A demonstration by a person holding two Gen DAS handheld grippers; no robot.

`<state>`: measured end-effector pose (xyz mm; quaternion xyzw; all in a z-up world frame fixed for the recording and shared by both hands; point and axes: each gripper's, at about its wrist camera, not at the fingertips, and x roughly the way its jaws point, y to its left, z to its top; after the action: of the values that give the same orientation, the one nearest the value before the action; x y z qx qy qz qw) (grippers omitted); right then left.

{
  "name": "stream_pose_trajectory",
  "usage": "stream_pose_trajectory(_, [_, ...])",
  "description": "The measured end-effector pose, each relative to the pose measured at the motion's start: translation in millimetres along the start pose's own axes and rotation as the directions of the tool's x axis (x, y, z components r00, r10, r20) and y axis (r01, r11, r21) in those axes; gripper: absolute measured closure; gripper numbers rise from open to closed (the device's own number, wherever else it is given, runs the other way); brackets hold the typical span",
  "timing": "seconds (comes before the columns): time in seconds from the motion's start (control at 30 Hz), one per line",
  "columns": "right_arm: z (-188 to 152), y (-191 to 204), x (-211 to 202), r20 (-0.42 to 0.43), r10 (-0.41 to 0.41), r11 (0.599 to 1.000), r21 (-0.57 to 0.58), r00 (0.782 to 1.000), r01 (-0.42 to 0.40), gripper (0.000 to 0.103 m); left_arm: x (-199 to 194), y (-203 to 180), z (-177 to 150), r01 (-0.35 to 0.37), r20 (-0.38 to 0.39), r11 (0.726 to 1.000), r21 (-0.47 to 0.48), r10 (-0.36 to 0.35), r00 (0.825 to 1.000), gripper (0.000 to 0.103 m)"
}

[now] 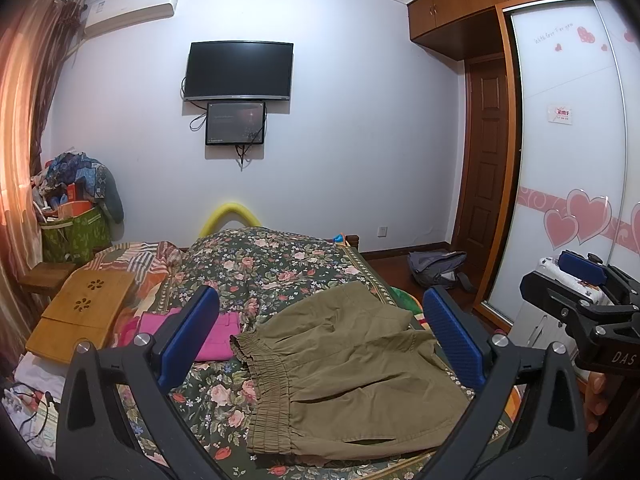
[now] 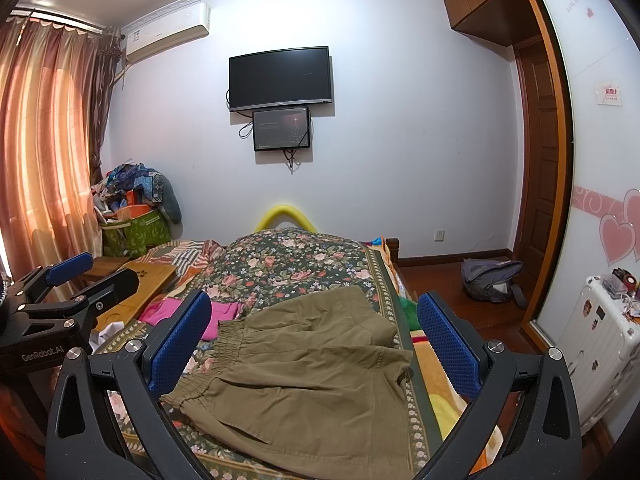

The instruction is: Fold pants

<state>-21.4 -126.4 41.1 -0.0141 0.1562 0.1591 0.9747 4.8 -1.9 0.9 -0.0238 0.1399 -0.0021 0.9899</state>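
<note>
Curtain: an orange-brown drape (image 2: 44, 152) hangs down the far left wall.
Green bag: a leaf-print fabric bag (image 2: 138, 232), heaped with clothes, stands in the far left corner.
Bamboo tray: a pale wooden lap table with flower cut-outs (image 1: 86, 308) lies on the left side of the bed.
Pink garment: a folded magenta piece of clothing (image 1: 214, 334) sits just left of the pants, near their waistband.
Left gripper: your black two-finger tool with blue pads (image 1: 320, 334) hovers above the near end of the bed, jaws spread wide, gripping nothing.
Pants: the olive-green cotton shorts with a gathered elastic waistband (image 2: 312, 376) lie flat on the floral quilt (image 1: 272, 264), waistband to the left, legs reaching right toward the bed's edge; neither tool touches them.
Right gripper: your second black tool with blue pads (image 2: 314, 344) also hovers over the shorts, wide open and empty.
Backpack: a grey bag (image 2: 490, 280) slumps on the wooden floor, far right.
Suitcase: a white hard-shell case with stickers (image 2: 600, 344) stands by the heart-patterned wardrobe door.
</note>
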Motion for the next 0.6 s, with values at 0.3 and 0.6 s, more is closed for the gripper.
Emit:
stream_pose_trajectory(0.3, [-0.4,0.2,0.5,0.0,0.0,1.0,0.0,1.0,0.0,0.0,0.0,0.2,0.2,0.002,0.0,1.0,-0.001,-0.002,1.0,0.0])
stream_pose_trajectory(0.6, [-3.6,-0.7,0.5,-0.002,-0.001,1.0,0.002,1.0,0.001,0.0,0.6,0.4,0.3,0.002,-0.002,1.0,-0.002,-0.002,1.0,0.0])
